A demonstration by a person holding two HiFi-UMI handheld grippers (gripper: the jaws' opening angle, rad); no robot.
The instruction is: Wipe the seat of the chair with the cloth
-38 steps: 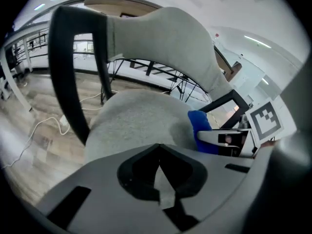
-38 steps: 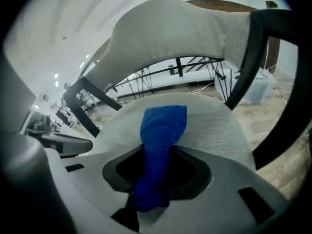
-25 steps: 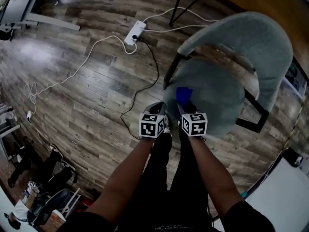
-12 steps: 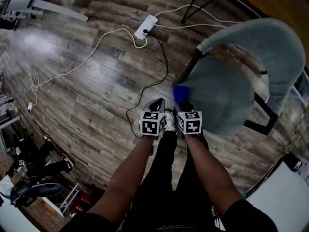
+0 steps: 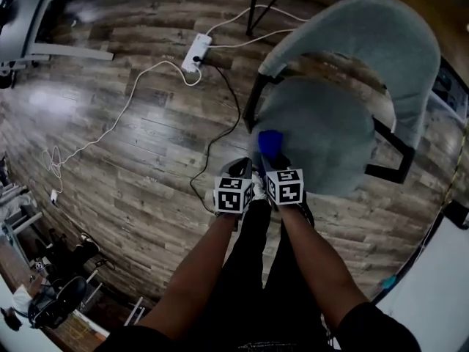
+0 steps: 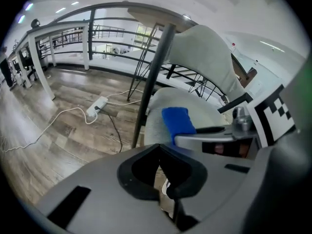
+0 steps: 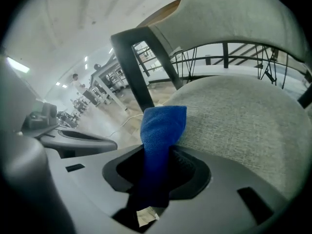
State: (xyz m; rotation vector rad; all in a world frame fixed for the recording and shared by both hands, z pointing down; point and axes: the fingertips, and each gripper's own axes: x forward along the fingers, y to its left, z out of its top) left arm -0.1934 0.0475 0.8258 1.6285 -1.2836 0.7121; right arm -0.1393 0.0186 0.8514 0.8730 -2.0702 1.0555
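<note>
The grey upholstered chair seat [image 5: 326, 134] lies ahead of me and to the right, with its curved backrest [image 5: 370, 31] beyond it. My right gripper [image 5: 272, 160] is shut on a blue cloth [image 5: 270, 144], whose free end rests on the seat's front-left edge. In the right gripper view the cloth [image 7: 161, 128] rises from between the jaws of the right gripper [image 7: 156, 172] onto the seat [image 7: 243, 111]. Just left of it, over the floor, my left gripper [image 5: 240, 171] is shut and holds nothing. The left gripper [image 6: 163, 179] view shows the cloth [image 6: 178, 122] on the seat [image 6: 200, 106].
A white power strip [image 5: 192, 52] with a white cable [image 5: 124, 107] and a black cable [image 5: 220, 134] lies on the wood floor to the left of the chair. Black table legs [image 5: 256, 6] stand behind. The chair's black frame [image 5: 388, 152] juts out at the right.
The head view has swayed. My right gripper keeps the blue cloth at the seat's front-left edge, shifting only slightly. The left gripper stays shut beside it.
</note>
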